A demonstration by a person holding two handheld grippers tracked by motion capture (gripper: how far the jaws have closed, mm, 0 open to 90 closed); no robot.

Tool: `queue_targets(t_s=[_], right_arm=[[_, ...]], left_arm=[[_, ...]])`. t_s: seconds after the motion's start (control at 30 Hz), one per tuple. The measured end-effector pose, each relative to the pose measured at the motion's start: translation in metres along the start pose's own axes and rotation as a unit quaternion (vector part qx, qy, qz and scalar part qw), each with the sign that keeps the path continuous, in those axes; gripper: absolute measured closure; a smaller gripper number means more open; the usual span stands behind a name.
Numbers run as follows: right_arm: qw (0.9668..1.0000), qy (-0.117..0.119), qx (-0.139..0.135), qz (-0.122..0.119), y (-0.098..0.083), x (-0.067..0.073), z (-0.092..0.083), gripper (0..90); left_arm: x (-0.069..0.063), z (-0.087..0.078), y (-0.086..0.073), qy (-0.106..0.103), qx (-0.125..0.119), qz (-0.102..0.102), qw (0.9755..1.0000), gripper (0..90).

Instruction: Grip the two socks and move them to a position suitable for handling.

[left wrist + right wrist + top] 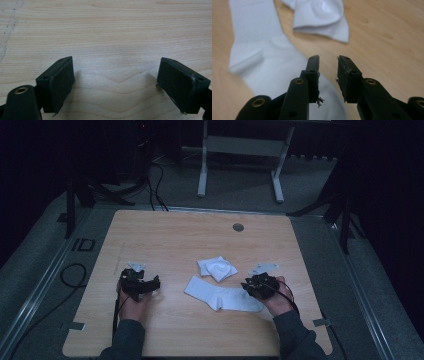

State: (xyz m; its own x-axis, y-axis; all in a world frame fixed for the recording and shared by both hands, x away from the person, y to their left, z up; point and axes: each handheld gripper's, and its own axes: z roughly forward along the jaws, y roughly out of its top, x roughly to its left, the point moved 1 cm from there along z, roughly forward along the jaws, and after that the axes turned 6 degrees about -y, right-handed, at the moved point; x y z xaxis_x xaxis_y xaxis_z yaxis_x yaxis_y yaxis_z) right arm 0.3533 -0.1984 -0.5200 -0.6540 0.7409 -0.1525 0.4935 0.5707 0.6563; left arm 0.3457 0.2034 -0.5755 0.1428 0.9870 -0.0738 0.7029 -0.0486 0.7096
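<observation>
Two white socks lie on the wooden table. One sock is spread flat at the middle front. The other is folded into a small bundle just behind it. My right gripper hovers at the flat sock's right end, its jaws a little apart with nothing between them, so it is open. At the left front my left gripper stands wide open over bare wood, well clear of both socks.
A round grey grommet sits near the table's far edge. Beyond the table stand the legs of a white frame on a grey floor, with black cables to the left. Tape tabs mark the front corners.
</observation>
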Motion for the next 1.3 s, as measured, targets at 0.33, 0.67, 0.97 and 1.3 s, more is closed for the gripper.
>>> queue_targets(t_s=[0.33,0.67,0.97,1.3], right_arm=[[0.9999,-0.001,-0.009,0.012,0.038,-0.010,0.022,67.1],[0.9994,0.004,0.012,0.033,0.064,-0.017,0.050,68.0],[0.9983,0.009,0.039,0.043,0.071,-0.017,0.078,72.2],[0.9961,0.054,0.051,0.047,0.065,-0.005,0.073,88.3]], left_arm=[[0.000,0.000,0.000,0.000,0.000,0.000,1.0000,14.3],[0.000,0.000,0.000,-0.002,0.000,0.003,1.0000,14.3],[0.000,0.000,0.000,-0.002,0.000,0.003,1.0000,14.3],[-0.001,0.001,0.001,-0.003,0.000,0.004,1.0000,14.3]])
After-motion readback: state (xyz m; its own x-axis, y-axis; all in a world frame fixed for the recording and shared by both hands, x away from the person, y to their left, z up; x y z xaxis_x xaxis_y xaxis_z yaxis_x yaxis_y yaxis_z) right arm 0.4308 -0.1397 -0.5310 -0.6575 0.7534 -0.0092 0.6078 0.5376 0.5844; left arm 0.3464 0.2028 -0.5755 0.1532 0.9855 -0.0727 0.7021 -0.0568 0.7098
